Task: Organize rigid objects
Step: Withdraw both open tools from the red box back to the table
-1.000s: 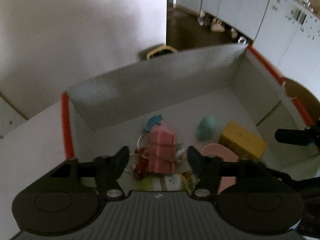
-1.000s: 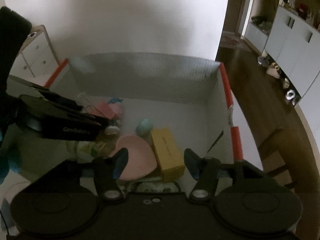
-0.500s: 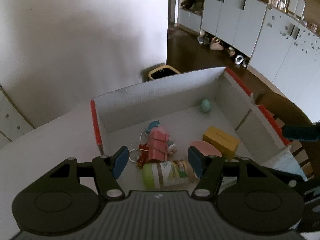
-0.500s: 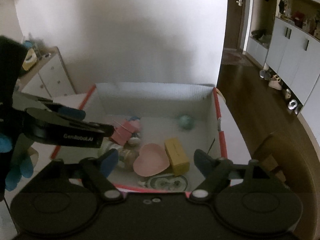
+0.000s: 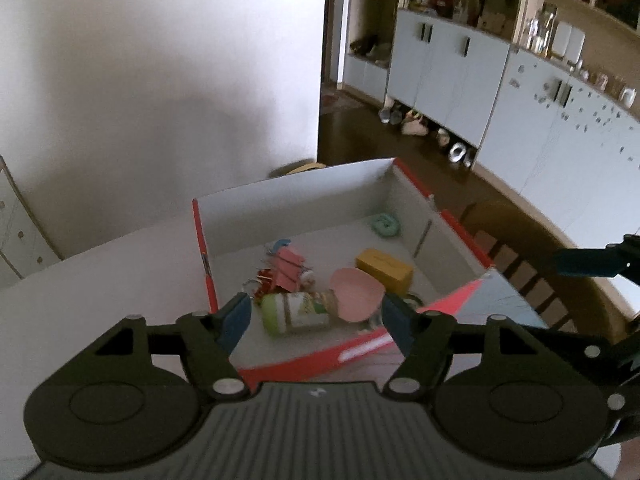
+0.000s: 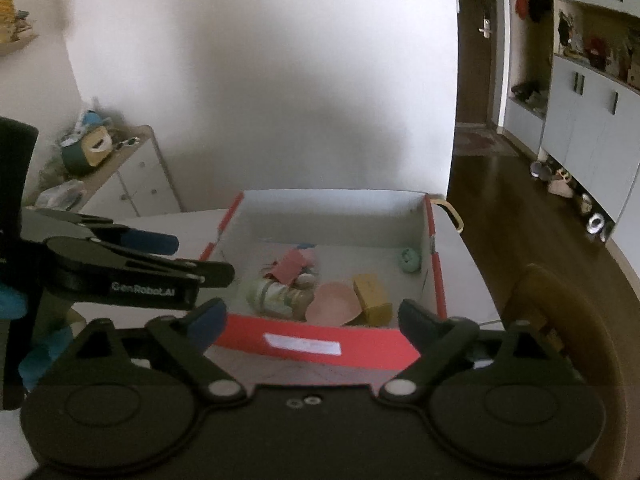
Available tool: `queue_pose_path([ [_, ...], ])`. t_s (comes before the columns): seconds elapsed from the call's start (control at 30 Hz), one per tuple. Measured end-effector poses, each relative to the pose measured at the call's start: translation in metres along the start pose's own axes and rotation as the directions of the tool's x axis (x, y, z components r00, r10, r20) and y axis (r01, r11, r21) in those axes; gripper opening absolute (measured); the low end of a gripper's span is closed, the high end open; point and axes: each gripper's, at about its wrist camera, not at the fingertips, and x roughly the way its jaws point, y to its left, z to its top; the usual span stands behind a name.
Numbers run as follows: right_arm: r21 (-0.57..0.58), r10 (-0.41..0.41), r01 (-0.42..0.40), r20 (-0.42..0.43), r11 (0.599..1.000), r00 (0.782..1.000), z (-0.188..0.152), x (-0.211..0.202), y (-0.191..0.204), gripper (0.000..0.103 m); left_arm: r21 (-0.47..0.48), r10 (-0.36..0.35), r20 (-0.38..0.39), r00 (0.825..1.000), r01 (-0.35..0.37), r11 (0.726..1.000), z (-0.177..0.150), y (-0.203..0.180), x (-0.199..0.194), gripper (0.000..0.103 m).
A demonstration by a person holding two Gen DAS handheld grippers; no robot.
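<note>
A red-edged white box (image 5: pixel 206 264) (image 6: pixel 320 344) sits on the table and holds a green-capped bottle (image 5: pixel 296 312) (image 6: pixel 276 296) lying on its side, a pink heart dish (image 5: pixel 358 294) (image 6: pixel 332 308), a yellow block (image 5: pixel 384 270) (image 6: pixel 372 292), pink clips (image 5: pixel 288 266) (image 6: pixel 290 266) and a mint round piece (image 5: pixel 385 225) (image 6: pixel 410 260). My left gripper (image 5: pixel 316 318) hangs above the box's near edge, jaws opening, nothing between them. My right gripper (image 6: pixel 308 320) is back from the box, jaws opening wide, holding nothing.
A wooden chair (image 5: pixel 516 264) (image 6: pixel 560 312) stands right of the table. White cabinets (image 5: pixel 480 80) line the far wall with shoes on the dark floor. A low drawer unit (image 6: pixel 132 184) with clutter stands at the left. The left gripper's arm (image 6: pixel 120 268) crosses the right view.
Both grippers have pulled up and back out of the box, which now looks smaller and farther. The right jaws have spread wider. The mint piece has rolled to the far right corner.
</note>
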Motion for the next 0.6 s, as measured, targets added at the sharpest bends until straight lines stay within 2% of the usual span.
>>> queue_pose_path([
  [0.1,0.003,0.007,-0.008,0.011,1.0,1.0,-0.008,-0.013,0.004,0.099,-0.017,-0.014,0.014,1.0,0.014,1.0,-0.01,-0.004,-0.016,0.078],
  [0.37,-0.004,0.032,-0.032,0.071,0.999,0.997,-0.045,-0.052,0.011,0.103,-0.047,-0.011,0.047,0.999,0.013,0.999,-0.048,-0.011,-0.05,0.078],
  [0.6,0.014,0.056,-0.057,0.063,0.998,0.996,-0.083,-0.064,0.013,0.103,-0.078,-0.042,0.063,0.997,0.047,0.996,-0.083,-0.014,-0.063,0.078],
])
